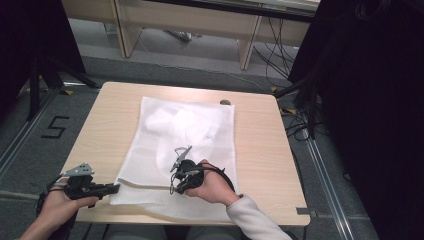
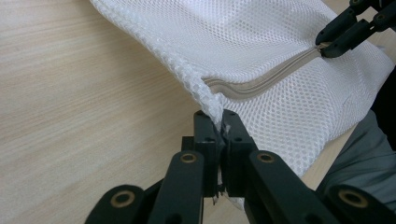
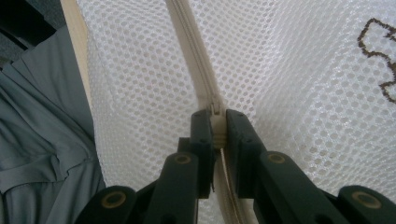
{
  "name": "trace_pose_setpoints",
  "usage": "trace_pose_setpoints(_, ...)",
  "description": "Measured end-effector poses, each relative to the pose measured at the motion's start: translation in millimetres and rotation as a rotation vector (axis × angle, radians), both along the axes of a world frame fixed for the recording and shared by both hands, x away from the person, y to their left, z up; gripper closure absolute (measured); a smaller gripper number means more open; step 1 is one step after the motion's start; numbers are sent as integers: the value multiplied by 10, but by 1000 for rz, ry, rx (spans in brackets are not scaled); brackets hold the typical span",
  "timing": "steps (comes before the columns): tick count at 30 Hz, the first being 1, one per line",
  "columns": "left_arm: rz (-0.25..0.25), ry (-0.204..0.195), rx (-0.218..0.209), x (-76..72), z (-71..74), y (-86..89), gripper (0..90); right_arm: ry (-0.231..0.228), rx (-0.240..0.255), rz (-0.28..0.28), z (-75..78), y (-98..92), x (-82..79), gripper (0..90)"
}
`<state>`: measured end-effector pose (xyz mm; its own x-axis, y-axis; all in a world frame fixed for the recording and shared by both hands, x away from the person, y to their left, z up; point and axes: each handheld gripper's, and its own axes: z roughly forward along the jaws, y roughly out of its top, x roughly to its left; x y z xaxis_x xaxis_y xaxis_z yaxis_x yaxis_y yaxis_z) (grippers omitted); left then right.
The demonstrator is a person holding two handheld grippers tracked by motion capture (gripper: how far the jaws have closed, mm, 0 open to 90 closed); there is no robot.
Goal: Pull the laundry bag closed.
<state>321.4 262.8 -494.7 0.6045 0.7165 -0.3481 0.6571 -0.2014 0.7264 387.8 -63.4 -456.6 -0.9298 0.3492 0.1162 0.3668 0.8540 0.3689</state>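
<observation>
The person's left hand (image 1: pixel 62 202) comes in low at the near left corner of the pale wooden table (image 1: pixel 260 145), forearm angled up from the bottom edge, fist wrapped around the black left gripper (image 1: pixel 116 188), which lies nearly level and points to the right. In the left gripper view its 2 jaws are pressed together on the near corner of the white mesh laundry bag (image 2: pixel 261 51), the netting bunched between the pads right where the seam ends.

The right hand (image 1: pixel 212 186), in a light grey sleeve (image 1: pixel 252 217), reaches in from the bottom middle with the wrist bent back, so the black right gripper (image 1: pixel 172 189) tips down toward the near edge of the bag. In the right gripper view its 2 jaws are clamped on the cream zip slider (image 3: pixel 218 128), with the cream zipper tape (image 3: pixel 187 42) running straight away from the pads across the mesh. From the left gripper view the same pair of jaws bites the zipper at the far end of the tape, well apart from the pinched corner.

There is 1 bag, lying flat in the middle of the table with its zipped edge along the near side; a paler cloth shape shows through its netting. There are 2 grippers and 2 hands, 1 zipper and 1 slider. A brown stitched mark (image 3: pixel 380 56) sits on the mesh to the right of the zipper. A small dark round thing (image 1: pixel 225 102) lies on the table just beyond the bag's far right corner.
</observation>
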Motion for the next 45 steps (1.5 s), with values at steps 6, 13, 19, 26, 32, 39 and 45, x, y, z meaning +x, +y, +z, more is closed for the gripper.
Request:
trace_pose_setpoints(6, 4, 0, 0, -1, -3, 2, 861, -7, -8, 3, -7, -36, 9, 824)
trace_pose_setpoints(13, 4, 0, 1, -2, -2, 3, 861, -11, -9, 9, -3, -52, 8, 824)
trace_pose_setpoints(19, 3, 1, 1, -1, -3, 2, 860, -6, -11, 0, 7, -106, 13, 824)
trace_pose_setpoints(26, 6, 0, -3, -3, -2, -7, 861, 12, -15, -24, 23, -133, -4, 824)
trace_pose_setpoints(32, 2, 1, 3, -1, -3, 1, 860, 4, -20, -10, 11, -187, 18, 824)
trace_pose_setpoints(39, 3, 1, 2, -2, -4, 1, 861, 0, -29, -1, 0, -215, 19, 824)
trace_pose_setpoints(45, 15, -11, -6, -5, -14, -6, 861, 11, -38, -25, -5, -233, 13, 824)
